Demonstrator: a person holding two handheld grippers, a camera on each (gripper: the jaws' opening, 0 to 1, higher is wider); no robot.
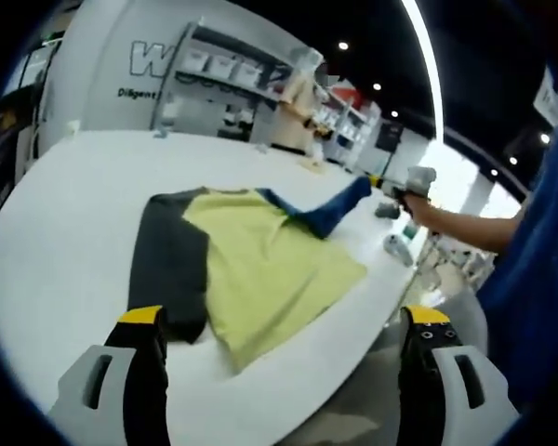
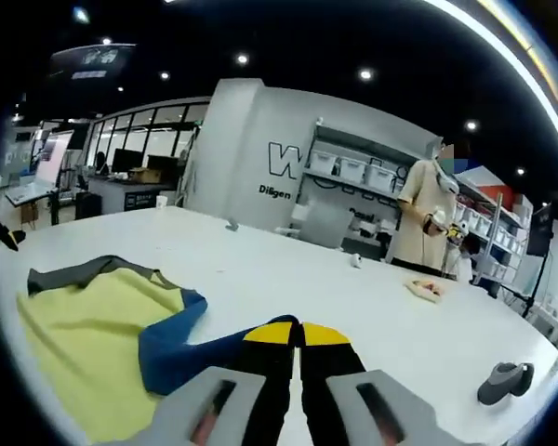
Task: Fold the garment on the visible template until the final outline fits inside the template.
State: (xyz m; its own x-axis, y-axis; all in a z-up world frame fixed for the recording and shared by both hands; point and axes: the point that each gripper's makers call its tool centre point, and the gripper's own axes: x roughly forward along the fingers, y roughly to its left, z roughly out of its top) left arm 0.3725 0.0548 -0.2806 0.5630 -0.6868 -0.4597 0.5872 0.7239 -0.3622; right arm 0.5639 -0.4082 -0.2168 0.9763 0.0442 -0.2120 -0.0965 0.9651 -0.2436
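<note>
A yellow garment [image 1: 265, 265] lies spread on the white table [image 1: 84, 204], with a dark grey sleeve side [image 1: 167, 260] on its left and a blue sleeve [image 1: 330, 212] stretched out to the right. My left gripper [image 1: 285, 318] hovers near the garment's near hem, jaws wide open and holding nothing. In the left gripper view, my right gripper [image 1: 402, 186] sits at the blue sleeve's far end. In the right gripper view, the right gripper [image 2: 300, 333] is shut on the blue sleeve [image 2: 181, 348], with the yellow body [image 2: 84, 344] beyond to the left.
The table's curved edge [image 1: 381, 325] runs close below the garment. A dark grey object [image 2: 504, 379] and a small item [image 2: 425, 289] lie on the table. A person in beige [image 2: 426, 218] stands by shelves [image 2: 353, 172]. A person's blue clothing [image 1: 539, 279] is at the right.
</note>
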